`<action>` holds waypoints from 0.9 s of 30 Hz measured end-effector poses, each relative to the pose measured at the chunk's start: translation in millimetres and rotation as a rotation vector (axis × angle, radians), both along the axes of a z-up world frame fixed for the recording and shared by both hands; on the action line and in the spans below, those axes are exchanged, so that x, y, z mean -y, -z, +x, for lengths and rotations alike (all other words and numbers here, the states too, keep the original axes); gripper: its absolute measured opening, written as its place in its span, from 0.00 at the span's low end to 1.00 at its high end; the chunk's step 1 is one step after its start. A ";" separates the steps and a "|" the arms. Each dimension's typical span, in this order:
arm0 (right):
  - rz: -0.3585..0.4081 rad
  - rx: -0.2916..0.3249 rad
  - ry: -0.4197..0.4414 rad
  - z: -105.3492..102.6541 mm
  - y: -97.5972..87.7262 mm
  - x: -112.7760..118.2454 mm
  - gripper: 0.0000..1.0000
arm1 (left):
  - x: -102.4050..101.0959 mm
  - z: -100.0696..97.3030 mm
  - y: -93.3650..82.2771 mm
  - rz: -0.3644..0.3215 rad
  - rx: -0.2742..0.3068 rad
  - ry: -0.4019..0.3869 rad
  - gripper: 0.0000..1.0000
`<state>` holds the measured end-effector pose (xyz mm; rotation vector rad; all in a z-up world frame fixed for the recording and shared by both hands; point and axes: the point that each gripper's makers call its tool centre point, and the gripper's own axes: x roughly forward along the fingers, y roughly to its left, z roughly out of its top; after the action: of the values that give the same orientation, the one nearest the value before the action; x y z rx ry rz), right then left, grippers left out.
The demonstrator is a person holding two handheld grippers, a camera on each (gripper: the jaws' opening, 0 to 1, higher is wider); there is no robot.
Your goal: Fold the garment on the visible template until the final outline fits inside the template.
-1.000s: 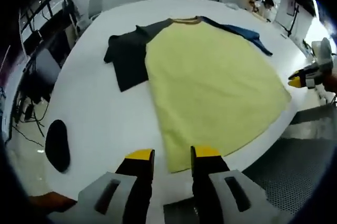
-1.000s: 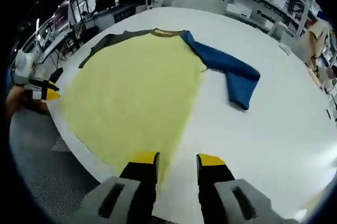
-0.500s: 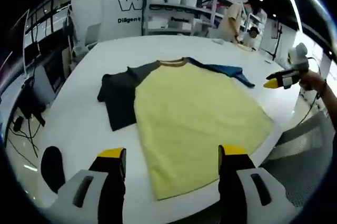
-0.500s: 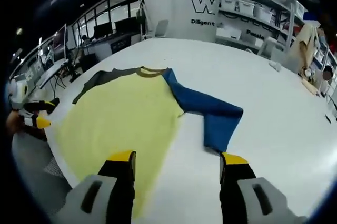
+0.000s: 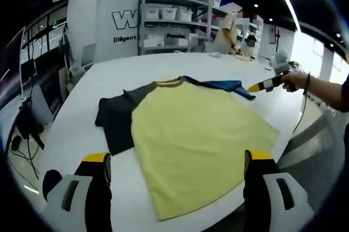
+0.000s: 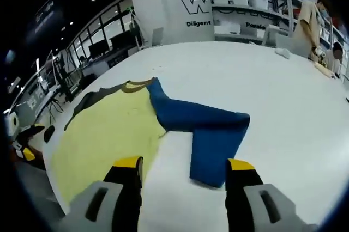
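Bright overhead lighting, fisheye-warped, softly blurred edges

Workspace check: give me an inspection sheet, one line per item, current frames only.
Surface: white table, large, rounded edge.
Job's things: shirt lies flat and unfolded, yellow body; dark sleeve spread to one side; blue sleeve bent at the elbow on the other. No template outline can be made out.
Clutter: small dark object near the table edge, too blurred to tell what.
Grippers: left tongs open, above the shirt's hem; right tongs open, near the blue sleeve's cuff. Neither holds cloth.
Cables: loose ones on the floor beside the table.
Surroundings: shelving with bins, a lettered wall, people at the far end.
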<state>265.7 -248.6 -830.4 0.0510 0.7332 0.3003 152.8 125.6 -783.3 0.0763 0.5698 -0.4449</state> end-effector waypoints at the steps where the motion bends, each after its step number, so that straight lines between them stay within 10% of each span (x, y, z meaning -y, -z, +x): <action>1: -0.018 -0.002 -0.001 2.7 4.7 2.5 0.53 | -0.7 -0.1 0.8 0.003 -0.006 0.001 0.99; 16: -0.128 0.004 -0.050 9.2 22.2 10.7 0.01 | 4.6 1.8 -11.0 -0.026 0.053 0.020 0.97; 27: -0.216 -0.022 -0.087 10.2 33.9 20.5 0.00 | 5.2 2.1 -9.7 -0.025 0.048 0.024 0.95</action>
<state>276.0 -269.1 -864.2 -0.1826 0.7871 0.3026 154.9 120.4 -773.6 0.0699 0.5161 -0.4724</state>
